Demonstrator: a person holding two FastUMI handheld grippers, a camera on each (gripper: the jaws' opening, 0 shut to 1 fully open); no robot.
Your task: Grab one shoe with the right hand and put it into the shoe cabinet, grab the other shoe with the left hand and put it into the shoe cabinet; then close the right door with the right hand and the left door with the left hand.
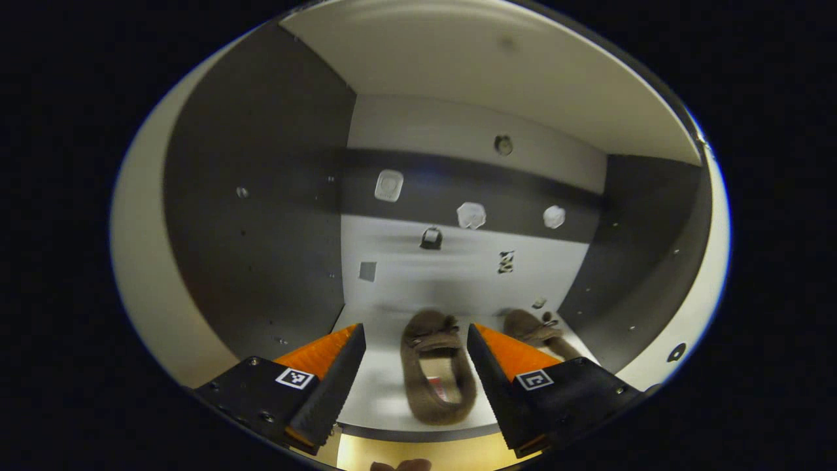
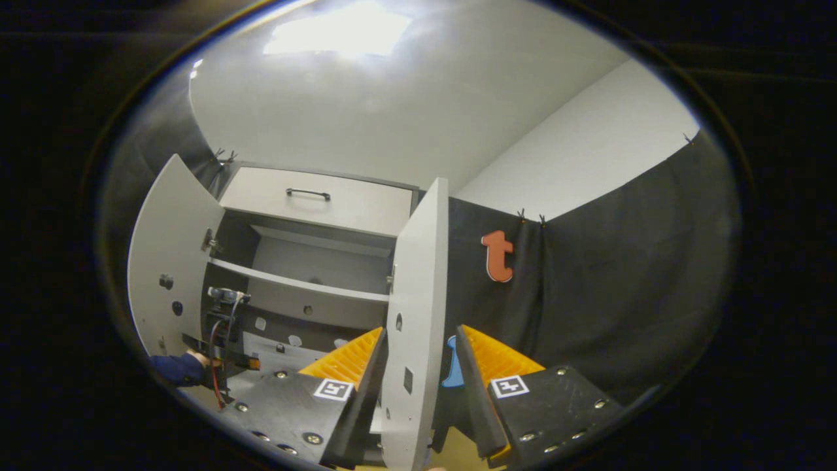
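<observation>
Two shoes (image 1: pixel 437 366) (image 1: pixel 536 330) lie inside the cabinet (image 1: pixel 261 216). Left gripper (image 1: pixel 415 356) spread before it; right gripper (image 2: pixel 418 356) spread astride its right door (image 2: pixel 415 314).

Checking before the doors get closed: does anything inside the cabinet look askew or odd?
Nothing stands out. Both brown shoes sit on the bottom shelf, one between the open jaws of the left gripper, the other farther right, toes toward the back wall. The right gripper straddles the right door's edge, jaws open.
</observation>
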